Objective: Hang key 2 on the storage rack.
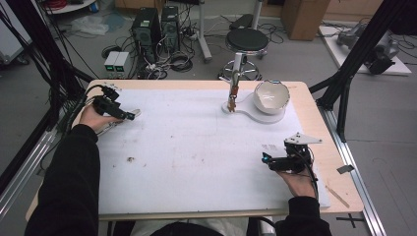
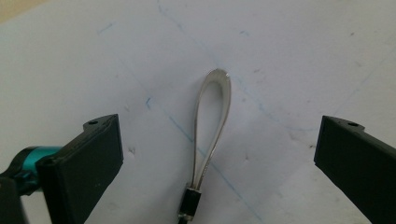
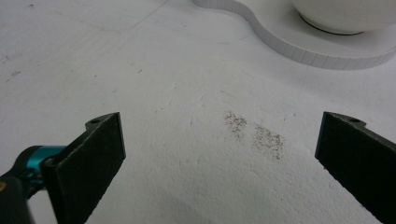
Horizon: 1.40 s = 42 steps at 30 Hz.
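Our left gripper (image 2: 219, 163) hangs with jaws spread wide, and between them, centre frame, a metal spoon (image 2: 212, 121) lies on the white sheet (image 2: 93, 60).

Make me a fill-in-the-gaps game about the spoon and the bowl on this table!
1. The spoon lies flat on the table between the jaws of the ____ gripper.
2. Both grippers' jaws stand ____.
3. The bowl sits on a ____ stand.
4. The bowl is nearer the ____ gripper.

Missing words: left; open; white; right
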Motion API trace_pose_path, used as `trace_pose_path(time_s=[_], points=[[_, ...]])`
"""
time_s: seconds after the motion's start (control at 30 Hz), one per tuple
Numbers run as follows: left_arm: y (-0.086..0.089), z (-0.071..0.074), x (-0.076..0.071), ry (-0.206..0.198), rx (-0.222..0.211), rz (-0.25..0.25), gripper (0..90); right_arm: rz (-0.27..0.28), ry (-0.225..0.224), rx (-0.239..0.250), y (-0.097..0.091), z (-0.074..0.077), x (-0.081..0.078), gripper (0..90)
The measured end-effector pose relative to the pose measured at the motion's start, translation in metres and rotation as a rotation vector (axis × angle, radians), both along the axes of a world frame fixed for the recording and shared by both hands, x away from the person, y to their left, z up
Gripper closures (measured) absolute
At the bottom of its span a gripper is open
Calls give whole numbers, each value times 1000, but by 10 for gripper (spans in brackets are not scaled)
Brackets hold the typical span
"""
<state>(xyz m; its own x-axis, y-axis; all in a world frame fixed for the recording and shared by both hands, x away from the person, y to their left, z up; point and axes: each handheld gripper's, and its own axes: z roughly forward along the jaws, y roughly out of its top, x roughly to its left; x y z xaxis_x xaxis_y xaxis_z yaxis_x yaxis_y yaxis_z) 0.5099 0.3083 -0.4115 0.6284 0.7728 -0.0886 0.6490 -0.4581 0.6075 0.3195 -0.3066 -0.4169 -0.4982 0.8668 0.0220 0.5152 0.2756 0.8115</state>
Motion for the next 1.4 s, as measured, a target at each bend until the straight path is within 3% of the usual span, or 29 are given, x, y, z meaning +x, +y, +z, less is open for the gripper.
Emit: trace_pose_path(time_s=[0.2,0.33,0.37,0.47,0.63,0.73,0.97,1.23,1.4], points=[[-3,-15,3,66,15,16,20,-1,-2,-2,-1,-1,-1,7],[-8,-17,4,79,42,19,58,-2,2,-1,-2,-2,0,7],[-11,-16,3,67,61,7,98,-3,3,-3,-2,-2,0,7],[-14,-15,3,50,55,-1,178,-4,5,-2,-2,-2,-1,7],[-14,-12,5,30,48,26,357,-2,5,-8,-1,-3,0,7],[-13,-12,6,42,32,60,629,-6,10,-7,-2,-3,1,7],[-14,-12,5,32,88,37,847,-9,11,-7,-2,-3,1,7],[-16,-10,3,15,107,15,866,-8,9,-9,-2,-2,0,7],[-14,4,-2,-14,68,-10,867,-8,8,-9,-2,-2,0,7]])
